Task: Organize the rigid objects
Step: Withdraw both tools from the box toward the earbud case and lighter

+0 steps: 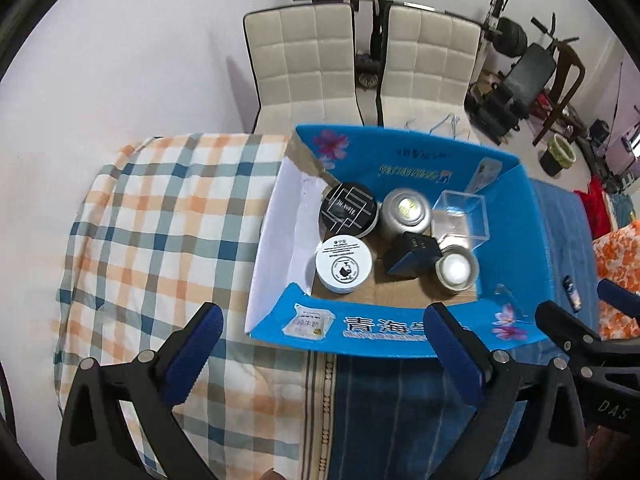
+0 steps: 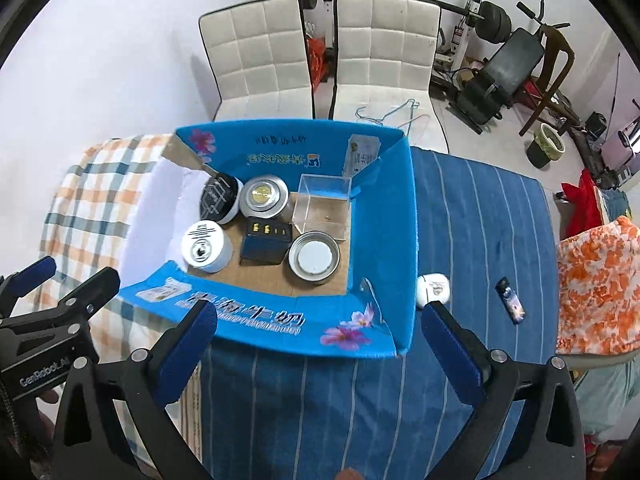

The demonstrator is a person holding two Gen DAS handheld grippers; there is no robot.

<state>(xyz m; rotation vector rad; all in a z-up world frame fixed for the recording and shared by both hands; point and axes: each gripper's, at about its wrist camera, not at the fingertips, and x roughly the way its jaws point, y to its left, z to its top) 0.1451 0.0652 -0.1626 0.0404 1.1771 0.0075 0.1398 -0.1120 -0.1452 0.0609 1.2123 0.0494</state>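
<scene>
An open blue cardboard box [image 1: 516, 236] [image 2: 396, 216] holds a black-lidded jar [image 1: 347, 209], a white-lidded jar [image 1: 343, 266], a silver tin [image 1: 405, 212], a dark blue box [image 1: 410, 254], a clear plastic cube [image 1: 460, 216] and a small tin with a white lid [image 1: 456, 268]. Outside the box, on the blue striped cloth, lie a white round case [image 2: 432, 289] and a small dark stick-shaped item [image 2: 510, 300]. My left gripper [image 1: 324, 356] is open and empty in front of the box. My right gripper [image 2: 318, 354] is open and empty, its right finger close to the white case.
A checked cloth [image 1: 160, 216] covers the table's left part, a blue striped cloth [image 2: 480, 216] the right. Two white chairs [image 2: 256, 48] stand behind the table. An orange patterned cloth [image 2: 596, 288] lies at the right. Gym gear stands at the back right.
</scene>
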